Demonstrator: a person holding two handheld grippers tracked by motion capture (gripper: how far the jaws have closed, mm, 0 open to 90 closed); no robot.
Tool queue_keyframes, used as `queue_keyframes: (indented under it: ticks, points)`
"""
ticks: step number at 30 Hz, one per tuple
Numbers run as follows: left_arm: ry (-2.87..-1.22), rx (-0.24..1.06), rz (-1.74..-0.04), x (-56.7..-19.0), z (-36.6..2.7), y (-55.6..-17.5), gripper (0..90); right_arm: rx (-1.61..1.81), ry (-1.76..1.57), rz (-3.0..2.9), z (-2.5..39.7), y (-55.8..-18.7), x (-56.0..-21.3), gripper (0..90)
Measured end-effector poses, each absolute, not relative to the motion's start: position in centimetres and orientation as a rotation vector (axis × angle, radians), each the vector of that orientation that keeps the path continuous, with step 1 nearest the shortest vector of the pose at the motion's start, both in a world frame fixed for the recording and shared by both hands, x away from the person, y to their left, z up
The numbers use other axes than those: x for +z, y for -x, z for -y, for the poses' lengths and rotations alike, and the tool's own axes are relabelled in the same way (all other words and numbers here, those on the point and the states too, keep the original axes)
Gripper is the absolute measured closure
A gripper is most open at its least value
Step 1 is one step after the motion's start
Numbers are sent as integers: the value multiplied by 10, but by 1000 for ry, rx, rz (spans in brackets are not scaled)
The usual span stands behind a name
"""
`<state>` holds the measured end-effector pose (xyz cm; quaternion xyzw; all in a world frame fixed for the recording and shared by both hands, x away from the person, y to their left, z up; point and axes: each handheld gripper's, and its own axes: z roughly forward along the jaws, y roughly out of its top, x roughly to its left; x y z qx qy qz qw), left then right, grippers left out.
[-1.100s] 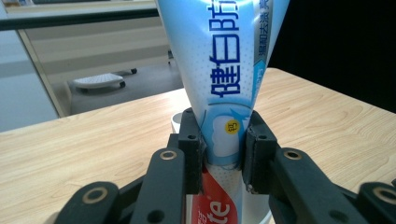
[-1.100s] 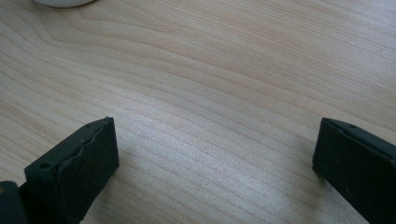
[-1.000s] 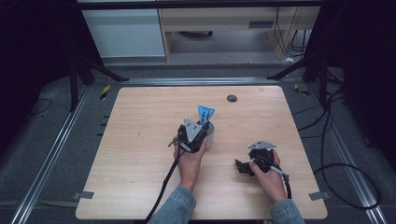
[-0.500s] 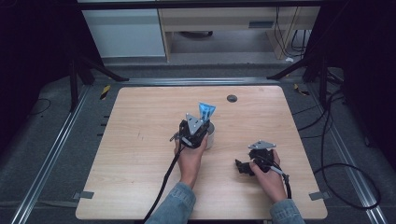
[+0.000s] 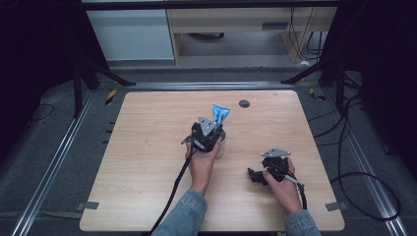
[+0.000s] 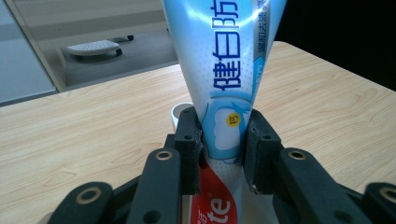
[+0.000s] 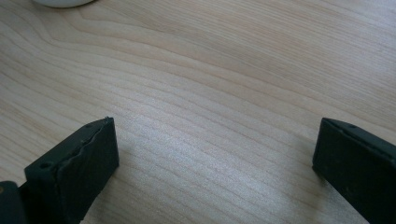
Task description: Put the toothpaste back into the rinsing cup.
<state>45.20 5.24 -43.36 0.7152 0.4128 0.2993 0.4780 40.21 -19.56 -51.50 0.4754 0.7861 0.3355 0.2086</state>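
Bare wood is lying open along the tabletop point(image 5: 147, 147) left edge and across both far corners, giving free passage there. Near the middle, the left claw point(image 5: 212, 129) is clamping an upright toothpaste tube point(image 5: 219, 114) over a white cup point(image 5: 221, 145), blocking that spot. A small dark disc point(image 5: 244, 103) is sitting near the far edge. The right claw point(image 5: 255, 175), spread wide, is occupying wood toward the near right corner
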Motion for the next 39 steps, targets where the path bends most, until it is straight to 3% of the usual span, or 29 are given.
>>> queue_keyframes:
  ticks: [39]
  points:
    - [-1749,759,-997,-434,-54,-445,556,933,-1322,-2187,196,-402,-515,6]
